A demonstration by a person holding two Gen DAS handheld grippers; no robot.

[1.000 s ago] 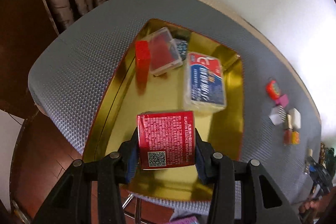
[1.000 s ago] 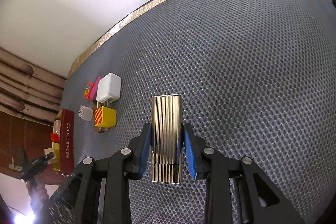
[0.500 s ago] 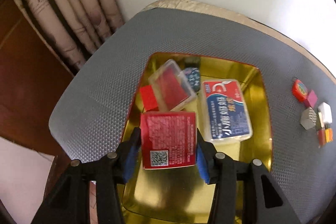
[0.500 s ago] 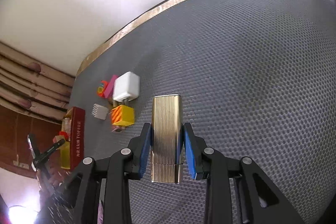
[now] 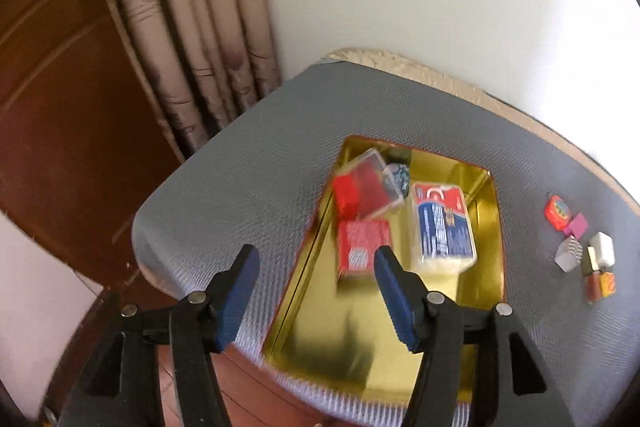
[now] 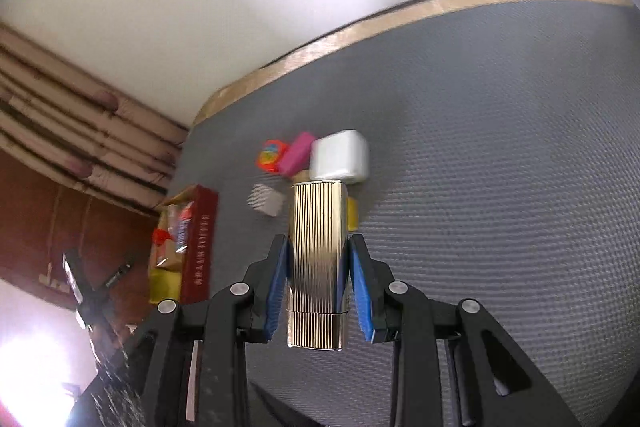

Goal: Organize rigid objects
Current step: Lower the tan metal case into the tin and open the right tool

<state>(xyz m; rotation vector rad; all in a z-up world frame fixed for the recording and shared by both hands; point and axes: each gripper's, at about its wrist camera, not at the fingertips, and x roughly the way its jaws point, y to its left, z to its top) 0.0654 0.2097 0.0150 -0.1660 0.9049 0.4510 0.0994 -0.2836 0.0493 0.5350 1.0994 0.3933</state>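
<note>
Above the gold tray (image 5: 490, 227) on the grey-matted desk (image 5: 248, 187), left hand-held gripper (image 5: 316, 293) hangs with jaws spread wide, nothing between the blue pads. Red printed box (image 5: 362, 253) lies flat inside the tray, just beside a blue-and-red wrapped pack (image 5: 442, 231); beyond it a clear-lidded red case (image 5: 370, 189) leans against a small red block (image 5: 345, 195). View is motion-blurred. Well apart on the mat, toward the right, a cluster of small pieces: red round-patterned tile (image 5: 557, 211), pink block (image 5: 578, 225), white cube (image 5: 602, 247), patterned white cube (image 5: 569, 254). Right hand-held gripper (image 6: 318, 285) is clamped on a ribbed gold case (image 6: 318, 255), held off the mat, long axis pointing forward toward that same cluster. Tray's red outer wall (image 6: 200, 239) shows at left of the right wrist view.
</note>
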